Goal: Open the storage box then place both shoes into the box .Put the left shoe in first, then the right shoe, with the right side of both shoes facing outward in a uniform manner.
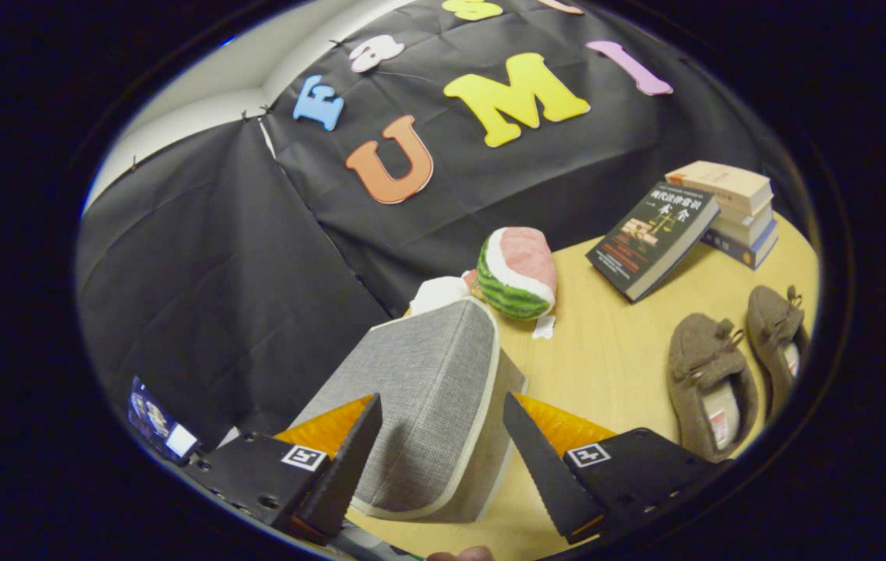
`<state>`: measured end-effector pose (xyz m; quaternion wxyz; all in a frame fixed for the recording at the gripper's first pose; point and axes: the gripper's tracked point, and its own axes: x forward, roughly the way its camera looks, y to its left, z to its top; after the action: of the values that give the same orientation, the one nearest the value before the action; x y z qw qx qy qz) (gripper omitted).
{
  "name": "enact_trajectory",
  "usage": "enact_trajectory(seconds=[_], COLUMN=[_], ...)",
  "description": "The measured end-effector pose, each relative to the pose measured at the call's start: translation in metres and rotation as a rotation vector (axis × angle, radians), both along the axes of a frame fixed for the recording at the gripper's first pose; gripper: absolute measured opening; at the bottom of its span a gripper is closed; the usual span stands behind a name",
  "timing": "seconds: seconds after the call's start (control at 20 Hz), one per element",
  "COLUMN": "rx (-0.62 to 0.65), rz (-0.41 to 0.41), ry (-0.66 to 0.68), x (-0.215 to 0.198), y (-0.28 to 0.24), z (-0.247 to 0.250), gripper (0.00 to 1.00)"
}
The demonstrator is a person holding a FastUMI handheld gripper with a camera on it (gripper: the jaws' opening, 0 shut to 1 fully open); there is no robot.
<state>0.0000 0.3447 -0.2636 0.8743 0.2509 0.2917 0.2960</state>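
Black cloth walls close off the booth behind a pale wooden tabletop, and everything I need sits on that wood. My landmark is the grey fabric storage box: it stands just ahead of my gripper, lid down, its pale-trimmed edge lying between the jaws. The jaws are spread wide, one on each side of the box, pressing on nothing.

Opening comes first, I judge. To do it well I want to ease forward until the fingertips bracket the lid's trimmed lip, close only on that lip and not on the wall beneath, then lift in an arc about the far hinge side so the soft box doesn't drag or tip.

To the right of the box, well apart from it, the two brown shoes lie side by side. Behind the box rests a watermelon plush, touching or nearly so. Farther right of that, a dark book leans on a stack of books.
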Motion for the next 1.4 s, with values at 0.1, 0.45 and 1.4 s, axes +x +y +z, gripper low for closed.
enact_trajectory(seconds=[0.1, 0.45, 1.4], rx=[0.031, 0.181, 0.181], rz=[0.0, 0.028, 0.018], ry=[0.051, 0.189, 0.183], x=[0.003, -0.004, 0.0], y=[0.007, 0.024, 0.013], z=[-0.012, -0.02, 0.068], gripper=[0.96, 0.97, 0.0])
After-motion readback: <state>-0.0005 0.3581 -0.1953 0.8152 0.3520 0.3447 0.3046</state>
